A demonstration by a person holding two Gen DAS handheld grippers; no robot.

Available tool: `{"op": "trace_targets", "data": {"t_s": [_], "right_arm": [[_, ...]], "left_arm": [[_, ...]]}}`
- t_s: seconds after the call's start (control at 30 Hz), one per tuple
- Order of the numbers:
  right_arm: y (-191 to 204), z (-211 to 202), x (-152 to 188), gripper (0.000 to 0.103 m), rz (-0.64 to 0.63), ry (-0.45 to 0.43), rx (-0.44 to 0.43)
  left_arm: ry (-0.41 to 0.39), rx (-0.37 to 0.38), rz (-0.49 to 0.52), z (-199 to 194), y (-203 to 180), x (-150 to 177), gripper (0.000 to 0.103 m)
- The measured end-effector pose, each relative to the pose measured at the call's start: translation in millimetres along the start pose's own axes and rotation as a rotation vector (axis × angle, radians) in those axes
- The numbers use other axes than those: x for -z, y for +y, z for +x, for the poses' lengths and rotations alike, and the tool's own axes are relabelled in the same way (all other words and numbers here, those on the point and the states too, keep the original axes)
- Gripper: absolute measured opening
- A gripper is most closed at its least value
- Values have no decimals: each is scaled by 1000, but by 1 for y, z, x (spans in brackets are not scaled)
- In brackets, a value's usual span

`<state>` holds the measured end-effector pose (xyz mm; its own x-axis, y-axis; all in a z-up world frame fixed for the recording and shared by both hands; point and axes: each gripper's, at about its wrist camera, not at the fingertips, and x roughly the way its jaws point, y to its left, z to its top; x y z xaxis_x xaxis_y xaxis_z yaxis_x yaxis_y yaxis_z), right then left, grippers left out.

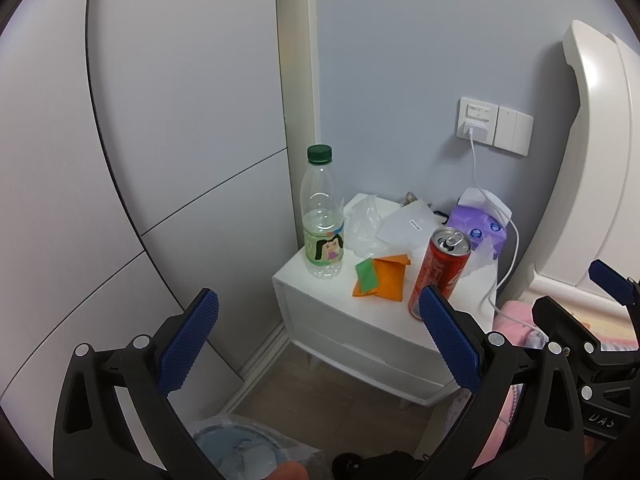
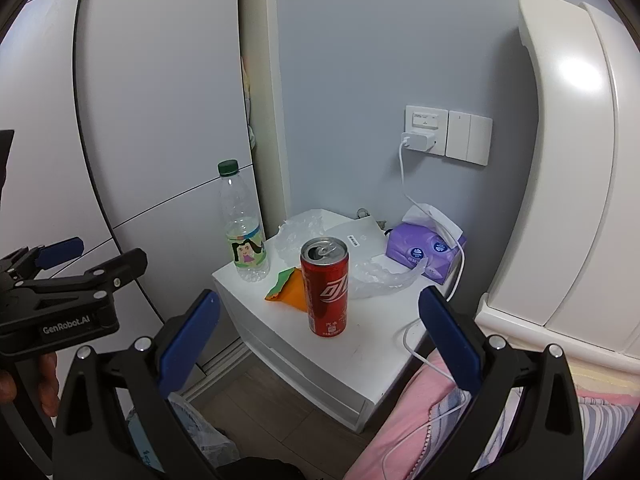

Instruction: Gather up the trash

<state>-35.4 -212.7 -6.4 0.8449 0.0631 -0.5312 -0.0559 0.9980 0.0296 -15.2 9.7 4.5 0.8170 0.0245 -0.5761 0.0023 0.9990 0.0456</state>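
A white nightstand (image 2: 340,364) stands in the corner between the wardrobe (image 2: 160,120) and the bed (image 2: 400,420). On its tabletop stand a plastic bottle (image 2: 243,236) and a red can (image 2: 326,286), the can nearest; between them lies an orange wrapper (image 2: 294,292), behind, a tissue pack (image 2: 424,252). Both grippers, left (image 1: 318,340) and right (image 2: 318,338), hover short of it, fingers spread wide, holding nothing.

In the left wrist view the right-hand pad of the left gripper (image 1: 318,336) covers the foot of the red can (image 1: 439,268), and the bin bag (image 1: 244,446) runs off the bottom edge. In the right wrist view the can (image 2: 326,286) hides part of the orange wrapper (image 2: 294,290). The label on the white paper (image 2: 360,240) is too small to read. The charging cable (image 2: 416,346) disappears behind the right gripper (image 2: 320,332).
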Motion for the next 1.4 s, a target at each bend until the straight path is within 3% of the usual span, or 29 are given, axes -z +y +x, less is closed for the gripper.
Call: {"op": "trace_targets", "data": {"t_s": [0.2,0.3,0.37,0.5,0.7,0.87,1.03,1.4], "right_arm": [[5,0,2,97,-23,-10,0],[5,-2,3,97,-28,-16,-4],[5,-2,4,97,-26,-20,-2],[1,-2,5,97,-8,-29,-16],[-2,-1,8,97,-13,-28,3],[-3,0,9,97,2,-22,-8],[-3,-3,8,97,-7,-46,-8],[-5,8,10,97,-18,7,-25]], "left_arm": [[7,-4,-11,4,2,2,97],[36,84,-7,7,2,3,97],[47,101,-3,9,2,4,97],[41,39,24,9,-4,8,97],[39,37,18,11,-3,9,97],[14,-10,37,8,-6,8,97],[16,-3,48,9,-9,6,97],[42,24,74,20,-14,14,97]]}}
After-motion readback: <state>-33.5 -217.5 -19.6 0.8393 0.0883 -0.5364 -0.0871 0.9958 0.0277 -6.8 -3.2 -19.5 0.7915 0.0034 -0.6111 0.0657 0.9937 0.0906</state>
